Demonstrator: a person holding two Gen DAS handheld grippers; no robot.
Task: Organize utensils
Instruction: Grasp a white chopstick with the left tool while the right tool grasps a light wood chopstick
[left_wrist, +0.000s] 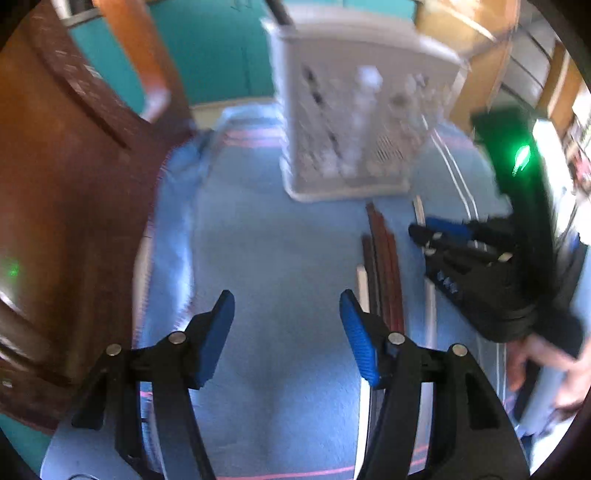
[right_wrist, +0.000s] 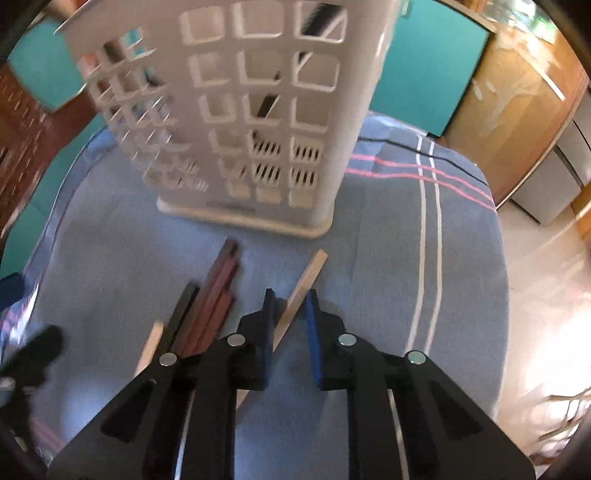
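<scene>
A: Blue towelling cloth (right_wrist: 388, 240) covers the surface, white and pink stripes crossing at right of the right wrist frame. Teal wall (right_wrist: 424, 55) at top, pale wood cabinet (right_wrist: 517, 103) upper right, dark brown wooden furniture (left_wrist: 55, 184) filling the left of the left wrist frame.

B: Tools?

A: Left gripper (left_wrist: 287, 306) spread wide at bottom centre, holding nothing, bare cloth between the blue pads. Right gripper (right_wrist: 290, 306) narrowed, fingers either side of a pale chopstick (right_wrist: 306, 282). Cannot tell whether the pads press it; a slight gap seems to show.

B: Utensils?

A: That pale chopstick lies diagonally on the cloth, tip toward the upper right. Left of it, a bundle of dark brown and reddish chopsticks (right_wrist: 210, 299) lying side by side, another pale stick (right_wrist: 151, 343) at the bundle's left edge. In the left wrist view the bundle (left_wrist: 384, 266) sits right of centre, running past the right pad.

B: Further back?

A: White perforated plastic holder (right_wrist: 240, 110) upright on the cloth, just beyond the stick tips. Something dark shows through its openings; blurred.
</scene>
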